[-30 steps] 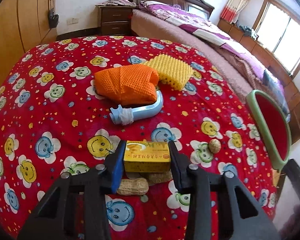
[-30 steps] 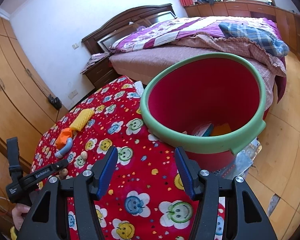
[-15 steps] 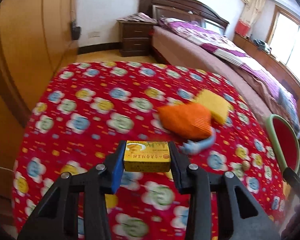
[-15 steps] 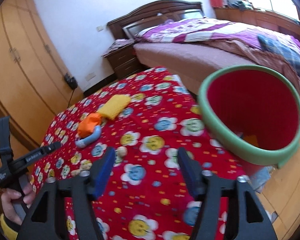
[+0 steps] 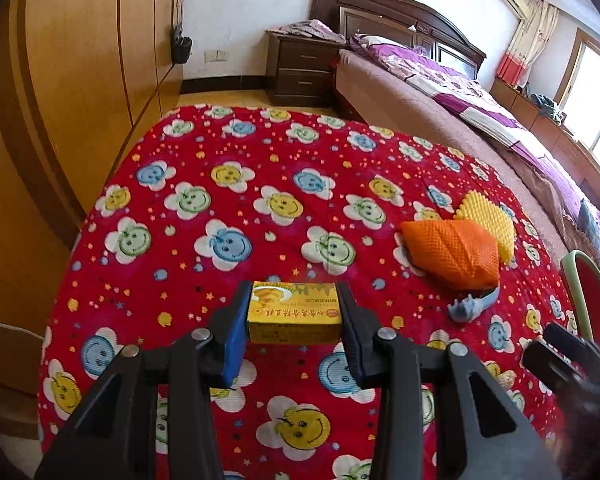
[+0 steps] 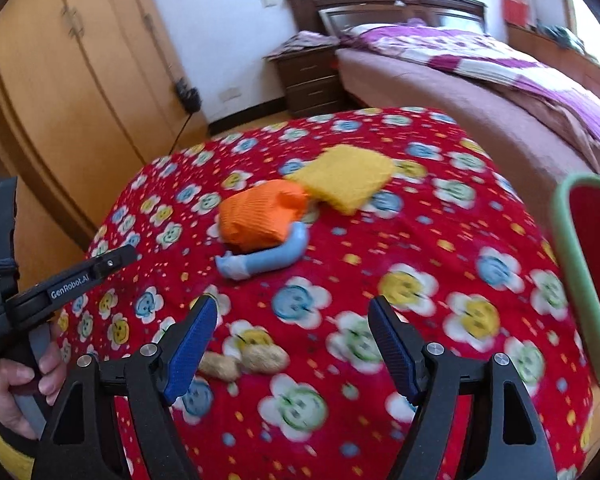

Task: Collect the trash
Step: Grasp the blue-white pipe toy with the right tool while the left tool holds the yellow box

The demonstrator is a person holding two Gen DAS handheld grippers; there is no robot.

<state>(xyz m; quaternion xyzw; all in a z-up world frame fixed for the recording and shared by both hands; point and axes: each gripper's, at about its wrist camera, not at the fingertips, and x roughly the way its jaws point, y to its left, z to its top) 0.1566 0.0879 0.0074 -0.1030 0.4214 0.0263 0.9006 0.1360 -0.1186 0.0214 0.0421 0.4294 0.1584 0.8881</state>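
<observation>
My left gripper point(image 5: 294, 287) is shut on a small yellow box point(image 5: 294, 314), held above the red flower-print tablecloth point(image 5: 260, 184). In the right wrist view my right gripper point(image 6: 292, 302) stands wide open with nothing between its blue pads. Just below it, two peanut shells point(image 6: 244, 360) lie on the cloth. A red bin with a green rim point(image 6: 572, 264) stands off the table's right edge. The left gripper's body point(image 6: 72, 280) and the hand point(image 6: 16, 384) holding it show at the left.
An orange mesh wad point(image 6: 260, 216), a yellow foam net point(image 6: 344, 176) and a pale blue curved tube point(image 6: 264, 262) lie mid-table. A bed point(image 5: 440, 92) and nightstand point(image 5: 300, 68) stand behind, wooden wardrobes point(image 5: 80, 80) at the left.
The left gripper carried the yellow box up and back, away from the peanuts. The right gripper swung left from over the bin to above the table, and its jaws spread wider.
</observation>
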